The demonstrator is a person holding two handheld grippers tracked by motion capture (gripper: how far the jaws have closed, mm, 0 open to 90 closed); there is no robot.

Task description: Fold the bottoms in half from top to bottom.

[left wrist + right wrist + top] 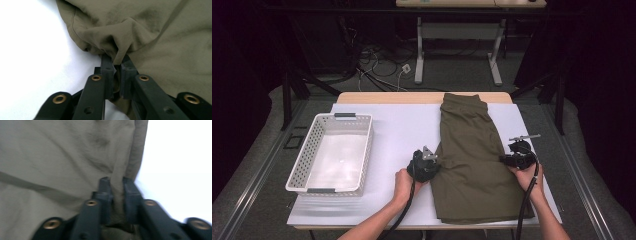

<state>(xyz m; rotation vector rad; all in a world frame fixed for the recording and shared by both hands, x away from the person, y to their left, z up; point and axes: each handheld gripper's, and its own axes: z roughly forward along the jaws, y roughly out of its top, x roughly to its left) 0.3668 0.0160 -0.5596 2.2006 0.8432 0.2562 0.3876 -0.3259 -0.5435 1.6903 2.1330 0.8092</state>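
Observation:
An olive-green folded garment [472, 155] lies lengthwise on the white sheet [407, 130], right of the middle. My left gripper [433, 161] is at the garment's left edge, about halfway down its length. Its jaws are shut on a pinched fold of the olive cloth [120, 53]. My right gripper [503, 159] is at the opposite, right edge at the same height. Its jaws pinch a ridge of the same cloth [117, 180] between them. The garment [160, 32] bunches into creases just ahead of the left jaws.
A white perforated basket [302, 165] with grey handles stands on the left of the sheet. The wooden table edge [387, 97] shows at the back. Beyond it are a desk frame [419, 45] and floor cables.

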